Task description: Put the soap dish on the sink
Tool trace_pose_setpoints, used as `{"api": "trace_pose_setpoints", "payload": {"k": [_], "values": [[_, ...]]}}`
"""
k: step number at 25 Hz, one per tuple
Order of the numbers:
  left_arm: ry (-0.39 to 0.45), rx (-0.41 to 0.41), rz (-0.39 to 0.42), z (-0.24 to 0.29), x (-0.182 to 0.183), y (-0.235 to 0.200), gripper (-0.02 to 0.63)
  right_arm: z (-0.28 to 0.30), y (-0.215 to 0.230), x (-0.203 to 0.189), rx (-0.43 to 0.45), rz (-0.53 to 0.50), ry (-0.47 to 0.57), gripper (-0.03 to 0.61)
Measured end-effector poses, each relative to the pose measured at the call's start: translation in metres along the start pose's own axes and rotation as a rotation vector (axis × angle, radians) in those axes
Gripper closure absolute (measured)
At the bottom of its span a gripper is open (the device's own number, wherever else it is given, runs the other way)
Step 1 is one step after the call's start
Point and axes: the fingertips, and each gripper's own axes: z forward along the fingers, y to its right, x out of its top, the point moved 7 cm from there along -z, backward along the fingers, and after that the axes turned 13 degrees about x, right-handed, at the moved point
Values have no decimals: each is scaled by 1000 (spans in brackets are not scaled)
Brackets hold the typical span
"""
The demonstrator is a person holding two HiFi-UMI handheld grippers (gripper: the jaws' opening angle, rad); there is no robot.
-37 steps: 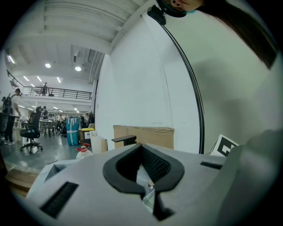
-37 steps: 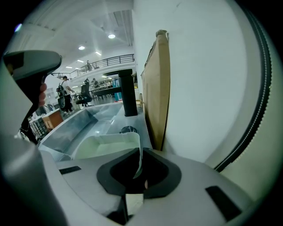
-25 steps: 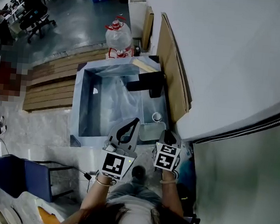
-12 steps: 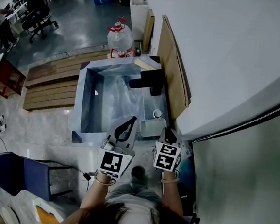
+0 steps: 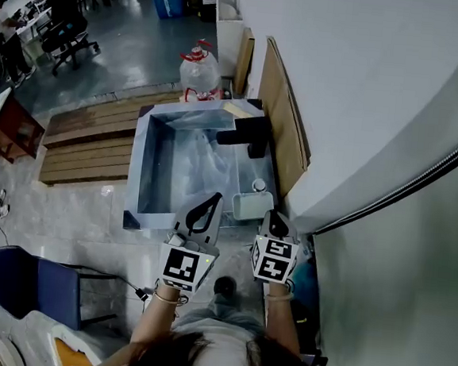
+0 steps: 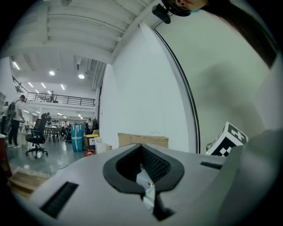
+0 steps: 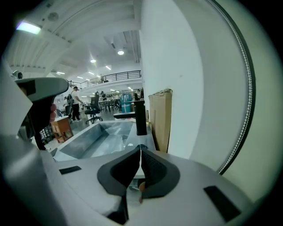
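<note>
Two hand-held grippers hang over the near end of the rectangular steel sink (image 5: 137, 170), and neither carries anything. The left gripper (image 5: 211, 204) is clenched, its dark ribbed pads meeting at the tip with nothing between them, and its own view looks out at the white wall, not the basin. The right gripper (image 5: 276, 221) is also closed, tips pressed together. I see nothing pinched there.

The pale rectangular soap dish (image 5: 252, 206) appears to rest on the sink's near right ledge, between the two grippers and just beside the right one. A small white round fitting (image 5: 259, 186) sits just beyond it, and the black box-shaped faucet (image 5: 249, 132) stands farther along the same side. By the look of it, the placing is done or close to it.

The main risk is a knock. The dish lies near the corner, with the basin, lined with crumpled clear plastic film (image 5: 195, 163), on one side and the front rim on the other. A careless pull-back of the right gripper could clip it and send it into the basin or off the front. Whether the dish sits flat I cannot tell. If it overhangs the ledge, a light touch may tip it.
</note>
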Motion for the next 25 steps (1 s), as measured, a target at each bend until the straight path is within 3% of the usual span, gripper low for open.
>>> {"api": "trace_pose_setpoints", "payload": {"k": [15, 25], "values": [[25, 11, -28, -53, 24, -10, 606, -62, -43, 29, 103, -42, 237, 552], [39, 19, -51, -97, 36, -3, 606, -115, -72, 39, 147, -111, 341, 552]]}}
